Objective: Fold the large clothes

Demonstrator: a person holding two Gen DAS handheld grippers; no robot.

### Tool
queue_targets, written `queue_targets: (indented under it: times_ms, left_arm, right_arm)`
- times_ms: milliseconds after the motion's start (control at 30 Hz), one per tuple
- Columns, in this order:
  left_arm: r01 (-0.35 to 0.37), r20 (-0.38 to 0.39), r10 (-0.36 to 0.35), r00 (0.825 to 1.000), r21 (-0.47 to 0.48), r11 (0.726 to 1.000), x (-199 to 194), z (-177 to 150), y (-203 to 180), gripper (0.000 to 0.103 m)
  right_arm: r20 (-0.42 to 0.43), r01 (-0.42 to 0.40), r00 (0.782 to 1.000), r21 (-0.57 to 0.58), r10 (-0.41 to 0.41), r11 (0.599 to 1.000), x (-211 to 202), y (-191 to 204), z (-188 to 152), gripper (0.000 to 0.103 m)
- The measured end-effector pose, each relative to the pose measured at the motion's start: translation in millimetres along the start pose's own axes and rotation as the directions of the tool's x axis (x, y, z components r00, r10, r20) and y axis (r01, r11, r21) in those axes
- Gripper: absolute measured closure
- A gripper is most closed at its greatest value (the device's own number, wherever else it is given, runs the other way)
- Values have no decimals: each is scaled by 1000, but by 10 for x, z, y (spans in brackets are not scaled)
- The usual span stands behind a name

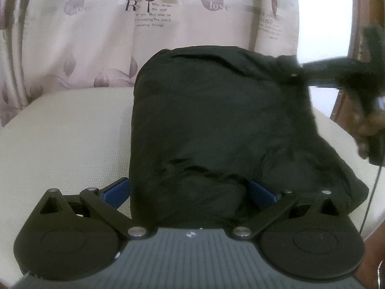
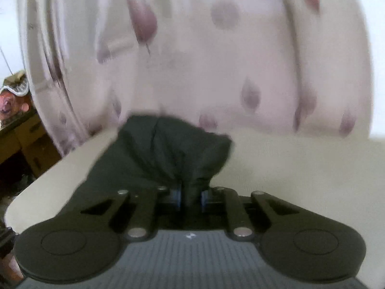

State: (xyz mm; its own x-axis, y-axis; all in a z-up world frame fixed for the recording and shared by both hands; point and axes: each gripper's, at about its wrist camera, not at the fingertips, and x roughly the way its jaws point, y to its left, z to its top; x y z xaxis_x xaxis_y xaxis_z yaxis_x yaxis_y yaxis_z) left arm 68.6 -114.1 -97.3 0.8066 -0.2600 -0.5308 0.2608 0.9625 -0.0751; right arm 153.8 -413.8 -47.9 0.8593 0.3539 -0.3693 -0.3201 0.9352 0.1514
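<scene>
Black garment, folded into a thick block, lies on the cream cushioned surface in front of a leaf-print curtain. Left gripper: blue pads spread wide, garment's near edge bulging between them; cannot tell if they press it. Right gripper: jaws drawn together, pinching a bunched fold of the garment, cloth fanning out from the pinch. Right-wrist view blurred.
</scene>
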Motion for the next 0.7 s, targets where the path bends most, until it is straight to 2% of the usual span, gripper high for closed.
queue_targets:
  times_ms: [67, 133, 200, 300, 467, 567, 600, 633, 667, 700]
  left_arm:
    - [24, -24, -24, 999, -30, 999, 35, 2, 2, 0]
    - [16, -19, -17, 1000, -23, 1000, 54, -5, -33, 0]
    - [8, -9, -8, 1000, -4, 1000, 62, -23, -71, 0]
    - [0, 4, -1, 1000, 13, 1000, 96, -57, -82, 0]
    - [-23, 5, 23, 1000, 5, 1000, 136, -82, -65, 0]
    - [-14, 1, 14, 1000, -32, 999, 148, -82, -26, 0]
    - [-12, 4, 12, 1000, -29, 1000, 148, -80, -25, 0]
    - [-11, 9, 11, 1000, -26, 1000, 137, -73, -27, 0]
    - [-10, 16, 11, 1000, -27, 1000, 121, -70, -27, 0]
    - [-8, 28, 8, 1000, -28, 1000, 92, -71, -29, 0]
  right_arm:
    - [-24, 62, 998, -27, -62, 998, -2, -83, -173, 89]
    - [-65, 72, 995, 33, -70, 997, 88, -246, -374, 89]
    - [-84, 46, 996, 134, -35, 990, 180, -386, -567, 89]
    - [-104, 7, 994, 207, 15, 978, 339, -420, -784, 90]
    - [-110, -34, 991, 353, 78, 935, 480, -595, -779, 87]
    - [-38, -15, 999, 370, 31, 929, 246, -597, -673, 81]
    - [-1, -22, 1000, 391, 24, 920, 125, -621, -668, 70]
    - [25, -22, 1000, 408, 12, 913, -10, -629, -665, 45]
    - [44, -12, 999, 419, -7, 908, -183, -640, -686, 29]
    - [63, -14, 998, 425, -14, 905, -375, -637, -728, 7]
